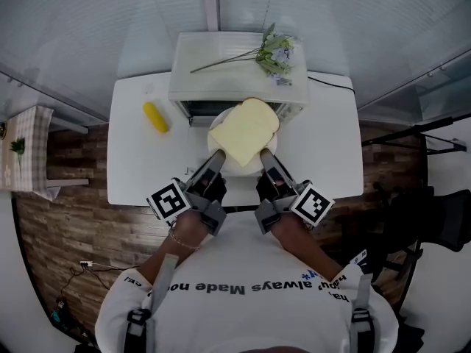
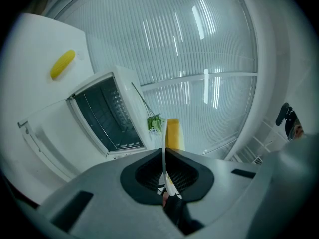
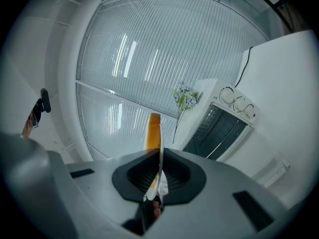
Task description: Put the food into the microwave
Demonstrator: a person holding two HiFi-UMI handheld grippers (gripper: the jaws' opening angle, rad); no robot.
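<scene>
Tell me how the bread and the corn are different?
The bread is a wide, flat, pale yellow slice; the corn is a smaller, rounded, brighter yellow cob. The bread lies on a white plate that the left gripper and right gripper pinch by its rim in front of the microwave; the corn lies bare on the table, untouched. Both are yellowish food outside the microwave.

White table (image 1: 132, 160) against ribbed translucent wall panels (image 1: 88, 20); wood-plank floor (image 1: 66, 219); checkered-cloth side table (image 1: 29, 153) at left.
</scene>
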